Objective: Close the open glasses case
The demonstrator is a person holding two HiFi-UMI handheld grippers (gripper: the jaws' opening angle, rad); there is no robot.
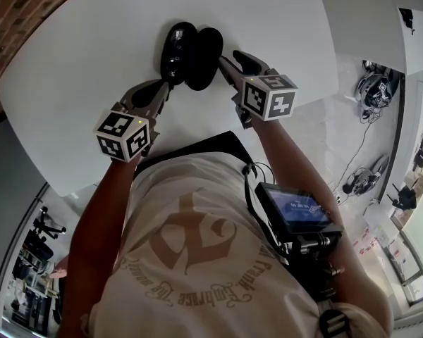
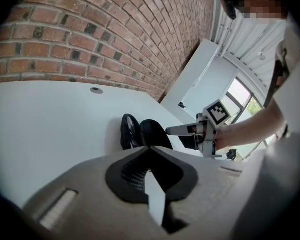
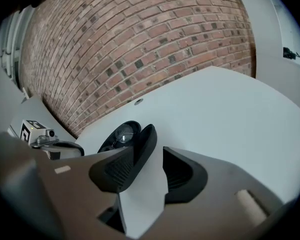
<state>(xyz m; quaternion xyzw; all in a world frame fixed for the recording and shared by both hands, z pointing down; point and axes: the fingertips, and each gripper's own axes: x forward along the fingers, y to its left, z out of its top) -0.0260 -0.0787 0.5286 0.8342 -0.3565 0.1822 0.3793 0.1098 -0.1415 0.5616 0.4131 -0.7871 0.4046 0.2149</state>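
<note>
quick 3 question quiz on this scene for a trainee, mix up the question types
1. True or false: the glasses case on the white table is already shut.
2. Whose jaws stand apart with nothing gripped? A the left one, B the right one, C both.
3. Fill in: inside the case's open half lie ___.

Key
1. False, its lid stands open.
2. B: the right gripper is open, the left gripper is shut at its tips.
3. glasses
</note>
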